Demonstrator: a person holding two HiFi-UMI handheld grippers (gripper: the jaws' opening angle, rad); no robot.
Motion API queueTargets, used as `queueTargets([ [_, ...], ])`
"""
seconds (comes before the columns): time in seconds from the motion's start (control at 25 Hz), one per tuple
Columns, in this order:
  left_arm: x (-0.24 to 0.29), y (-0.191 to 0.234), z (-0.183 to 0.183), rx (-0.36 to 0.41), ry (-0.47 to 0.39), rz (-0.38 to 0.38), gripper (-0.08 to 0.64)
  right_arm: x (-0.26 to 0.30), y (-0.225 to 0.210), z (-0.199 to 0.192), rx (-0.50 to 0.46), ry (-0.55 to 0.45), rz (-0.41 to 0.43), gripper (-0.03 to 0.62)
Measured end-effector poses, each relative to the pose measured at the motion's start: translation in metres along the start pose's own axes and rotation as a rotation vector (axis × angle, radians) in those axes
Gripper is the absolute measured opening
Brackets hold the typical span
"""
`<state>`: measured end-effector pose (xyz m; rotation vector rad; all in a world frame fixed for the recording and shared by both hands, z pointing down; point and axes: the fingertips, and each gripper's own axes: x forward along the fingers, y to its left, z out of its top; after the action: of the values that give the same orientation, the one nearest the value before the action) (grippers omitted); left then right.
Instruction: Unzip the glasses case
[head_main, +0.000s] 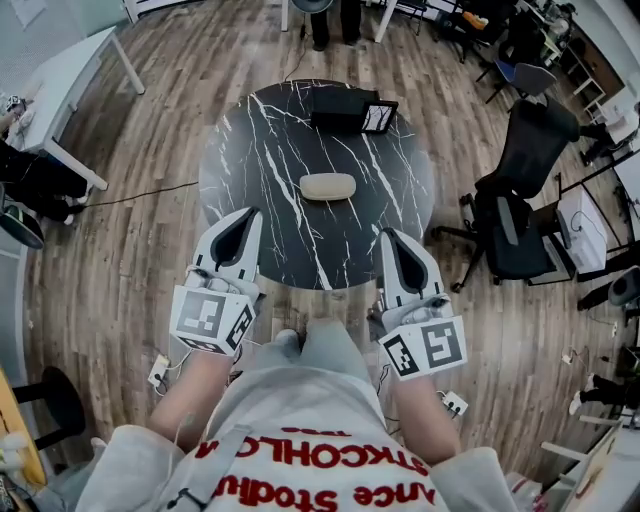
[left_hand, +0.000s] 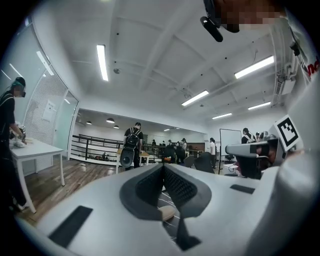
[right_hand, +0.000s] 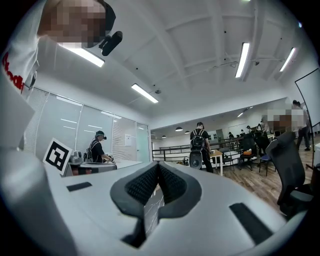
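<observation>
Nearest the person, the left hand-held gripper (head_main: 248, 216) and the right hand-held gripper (head_main: 390, 238) are held level over the near edge of the round, black marble-patterned tabletop (head_main: 250, 150). Each has its jaws pressed together with nothing between them, as each gripper's own view confirms (left_hand: 162, 168) (right_hand: 157, 167). Neither touches the work piece. The glasses case (head_main: 328, 186) lies flat near the middle of the tabletop, ahead of both grippers and roughly between their lines, well apart from them. It is a pale beige, rounded oval with its long side running across the view. It appears fully closed, with no gap along its edge. The zip and its pull are too small to make out. Beyond it, at the far edge, sits a black box (head_main: 350, 110), apart from the case. Assessment: the task is not started. Reaching, steadying the case, finding the pull and running the zip open all remain.
</observation>
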<state>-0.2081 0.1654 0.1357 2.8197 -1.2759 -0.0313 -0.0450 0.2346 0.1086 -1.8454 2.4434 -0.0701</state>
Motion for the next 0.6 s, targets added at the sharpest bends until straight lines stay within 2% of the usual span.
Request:
queueTargets([
  [0.28,0.064,0.015,-0.004,0.010,0.012,0.035,0.008,0.053,-0.047,-0.002,0.010,-0.008,0.028,0.012],
  [0.6,0.147,0.028,-0.009,0.023,-0.007,0.095,0.008,0.118,-0.116,0.005,0.014,-0.007,0.115,0.012],
])
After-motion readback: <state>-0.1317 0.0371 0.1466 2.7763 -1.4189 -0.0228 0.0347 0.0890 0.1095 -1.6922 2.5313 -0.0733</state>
